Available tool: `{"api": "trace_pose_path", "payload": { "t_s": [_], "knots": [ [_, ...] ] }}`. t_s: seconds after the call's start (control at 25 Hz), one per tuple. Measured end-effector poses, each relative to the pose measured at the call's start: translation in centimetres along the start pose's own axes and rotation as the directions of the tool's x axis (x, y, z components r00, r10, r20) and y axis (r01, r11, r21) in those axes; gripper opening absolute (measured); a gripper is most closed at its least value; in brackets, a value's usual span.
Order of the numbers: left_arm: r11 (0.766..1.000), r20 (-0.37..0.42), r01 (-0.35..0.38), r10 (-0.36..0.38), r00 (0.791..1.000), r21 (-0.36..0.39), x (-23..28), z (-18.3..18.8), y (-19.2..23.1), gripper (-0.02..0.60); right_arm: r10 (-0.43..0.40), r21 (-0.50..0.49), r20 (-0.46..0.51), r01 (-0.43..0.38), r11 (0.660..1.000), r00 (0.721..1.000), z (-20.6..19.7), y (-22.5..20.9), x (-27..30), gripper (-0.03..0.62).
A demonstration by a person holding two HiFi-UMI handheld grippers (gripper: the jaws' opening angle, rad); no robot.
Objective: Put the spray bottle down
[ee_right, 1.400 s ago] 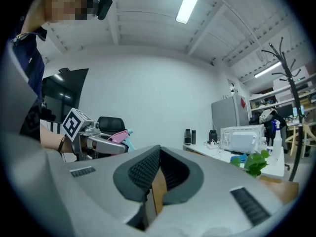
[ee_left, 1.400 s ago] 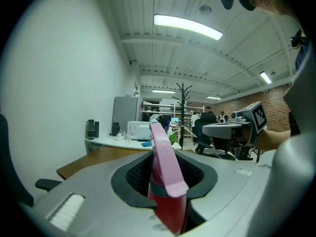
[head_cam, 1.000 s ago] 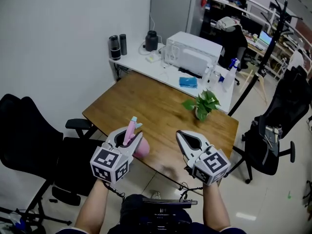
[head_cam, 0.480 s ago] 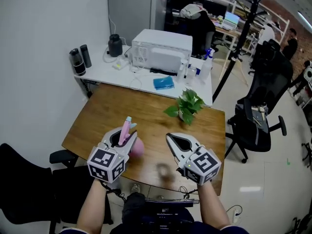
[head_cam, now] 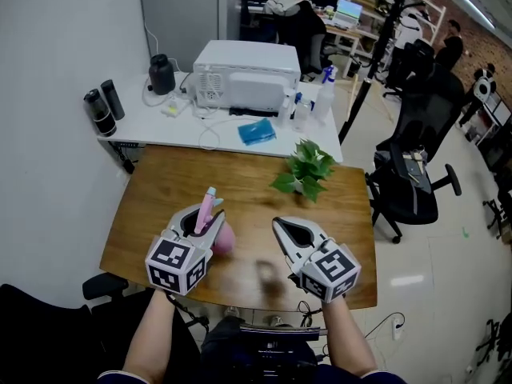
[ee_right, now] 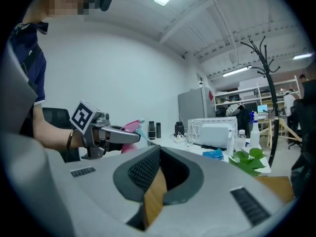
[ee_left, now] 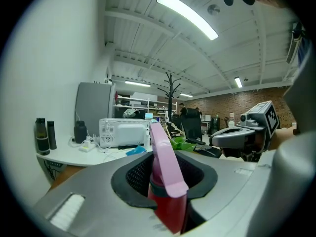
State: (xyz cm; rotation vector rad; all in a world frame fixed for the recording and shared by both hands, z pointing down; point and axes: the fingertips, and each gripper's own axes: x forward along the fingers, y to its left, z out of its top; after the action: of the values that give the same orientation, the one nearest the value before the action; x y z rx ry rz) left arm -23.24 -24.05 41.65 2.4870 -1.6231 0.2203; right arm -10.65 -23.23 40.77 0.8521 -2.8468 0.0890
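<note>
head view puts your left gripper (head_cam: 214,218) over the near left part of the wooden table (head_cam: 184,174), its jaws clamped on the neck of the pink spray bottle (head_cam: 223,238), which hangs upright between them and looks clear of the tabletop. left gripper view confirms that grip, the bottle's trigger head rising between the jaws, while your right gripper (head_cam: 278,227) hovers just to the right, jaws together on nothing. by my reading none of the task is done yet: you have to lower the bottle onto the wood, then let go.
</note>
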Motion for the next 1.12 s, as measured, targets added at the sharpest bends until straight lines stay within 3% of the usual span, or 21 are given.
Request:
{"api": "trace_pose_path", "payload": {
  "t_s": [0.4,0.8,1.12],
  "knots": [
    [1.000,-0.036,0.013,-0.012,0.999,0.027,5.3,-2.5,6.2,0.126,-0.080,0.020,-0.061,0.081,0.997,0.995,-1.6,-0.2,4.4,0.002],
    [0.995,-0.010,-0.003,0.004,1.000,0.103,15.5,-2.7,12.5,0.127,-0.144,0.069,-0.066,0.149,0.986,0.987,-3.0,-3.2,7.0,0.002],
    [0.986,-0.043,0.002,0.006,0.999,0.166,22.3,-3.2,15.4,0.127,-0.172,0.062,-0.104,0.179,0.982,0.980,-3.7,-4.7,7.1,0.002]
  ]
}}
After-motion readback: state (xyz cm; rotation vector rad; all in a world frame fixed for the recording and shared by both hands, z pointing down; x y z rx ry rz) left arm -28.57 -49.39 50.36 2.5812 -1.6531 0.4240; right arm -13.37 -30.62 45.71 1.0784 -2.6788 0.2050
